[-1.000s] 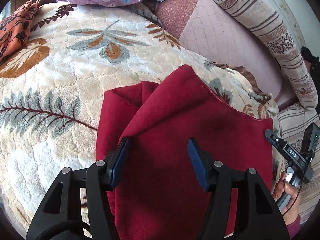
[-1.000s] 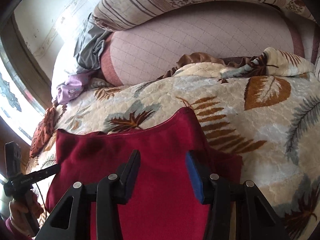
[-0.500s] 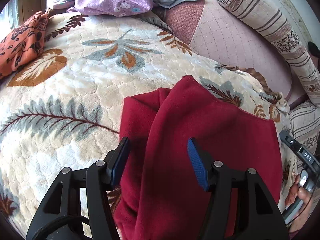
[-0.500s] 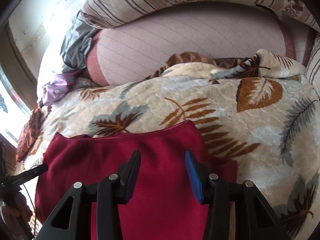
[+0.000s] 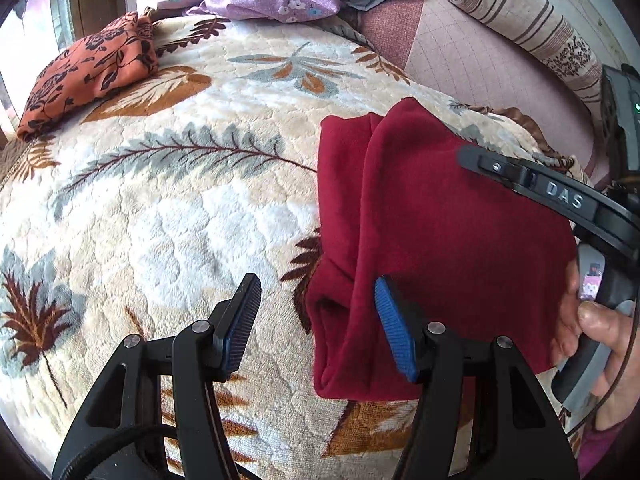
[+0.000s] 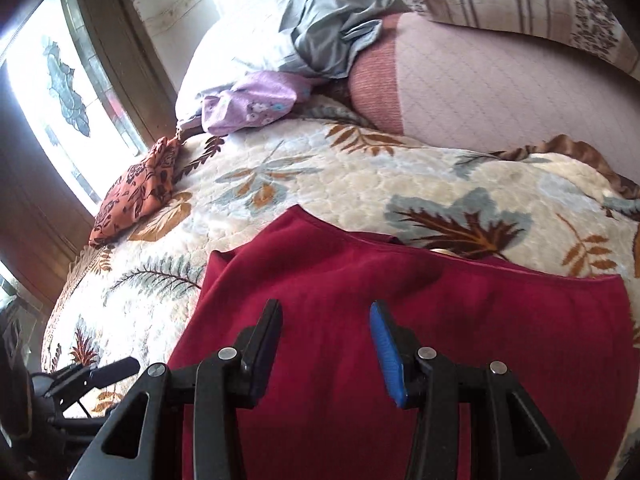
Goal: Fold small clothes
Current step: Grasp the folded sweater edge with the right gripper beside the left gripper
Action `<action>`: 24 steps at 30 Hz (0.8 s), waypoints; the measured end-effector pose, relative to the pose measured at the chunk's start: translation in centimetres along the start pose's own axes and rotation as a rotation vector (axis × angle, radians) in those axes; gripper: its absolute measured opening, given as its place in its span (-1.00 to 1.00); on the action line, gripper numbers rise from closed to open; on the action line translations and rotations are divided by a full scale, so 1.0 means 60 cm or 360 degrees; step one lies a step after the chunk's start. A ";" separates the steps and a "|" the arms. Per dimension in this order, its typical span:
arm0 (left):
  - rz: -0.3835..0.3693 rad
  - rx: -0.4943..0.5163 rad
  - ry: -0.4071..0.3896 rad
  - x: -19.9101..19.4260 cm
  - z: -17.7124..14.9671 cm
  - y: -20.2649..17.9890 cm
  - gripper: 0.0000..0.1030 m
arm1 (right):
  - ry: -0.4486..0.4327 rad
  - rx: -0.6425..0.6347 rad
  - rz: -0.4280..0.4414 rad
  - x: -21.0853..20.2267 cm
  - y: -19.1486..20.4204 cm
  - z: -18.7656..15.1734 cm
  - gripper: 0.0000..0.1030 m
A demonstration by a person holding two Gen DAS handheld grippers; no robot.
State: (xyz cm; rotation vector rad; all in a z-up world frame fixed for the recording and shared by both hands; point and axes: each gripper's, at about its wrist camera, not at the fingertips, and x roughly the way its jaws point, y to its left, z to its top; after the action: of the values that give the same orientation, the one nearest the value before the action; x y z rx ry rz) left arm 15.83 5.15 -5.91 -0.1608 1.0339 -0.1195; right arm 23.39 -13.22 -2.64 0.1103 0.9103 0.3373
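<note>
Red garment [image 5: 460, 232] folded on leaf-print blanket [image 5: 180, 208] of bed, left edge doubled into thick fold, right part under right gripper [image 6: 326, 340]. Left gripper [image 5: 316, 320] jaws parted and empty, left one over bare blanket, blue one at garment's folded edge; right gripper jaws parted too, hovering over red cloth, nothing pinched. Orange floral cloth [image 5: 88, 80], purple cloth [image 5: 272, 0] well apart near window side.

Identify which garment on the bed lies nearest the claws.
The dark red garment, right under both claws; the orange floral one and the purple one lie far back.
</note>
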 end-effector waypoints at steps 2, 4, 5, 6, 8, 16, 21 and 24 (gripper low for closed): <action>-0.0016 0.0001 0.0001 0.004 -0.001 0.004 0.15 | 0.0013 -0.0036 -0.0015 0.025 0.022 0.010 -0.20; -0.0041 -0.0008 0.0003 0.007 0.000 0.007 0.15 | 0.0024 -0.0060 -0.0027 0.047 0.044 0.020 -0.22; -0.0056 -0.0017 0.0004 0.009 0.000 0.009 0.16 | 0.0025 -0.0072 -0.0039 0.057 0.053 0.023 -0.23; -0.0069 -0.0022 0.0008 0.011 0.000 0.010 0.16 | 0.0025 -0.0083 -0.0056 0.066 0.060 0.027 -0.24; -0.0086 -0.0024 0.0015 0.014 0.002 0.012 0.16 | 0.0037 -0.0097 -0.0093 0.087 0.068 0.036 -0.27; -0.0118 -0.0017 0.0020 0.018 0.004 0.015 0.16 | 0.0110 -0.0064 -0.0154 0.155 0.070 0.040 -0.31; -0.0112 0.0017 0.0015 0.015 -0.001 0.014 0.16 | 0.0123 -0.0037 -0.0135 0.135 0.069 0.050 -0.31; -0.0123 0.0004 0.0020 0.014 -0.002 0.018 0.16 | 0.0089 0.0010 -0.0094 0.108 0.065 0.047 -0.31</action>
State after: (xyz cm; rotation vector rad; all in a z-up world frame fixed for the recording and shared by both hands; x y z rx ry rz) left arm 16.18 6.05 -6.90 -0.1983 1.0402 -0.1921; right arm 28.32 -7.24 -4.91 0.0798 0.9684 0.2835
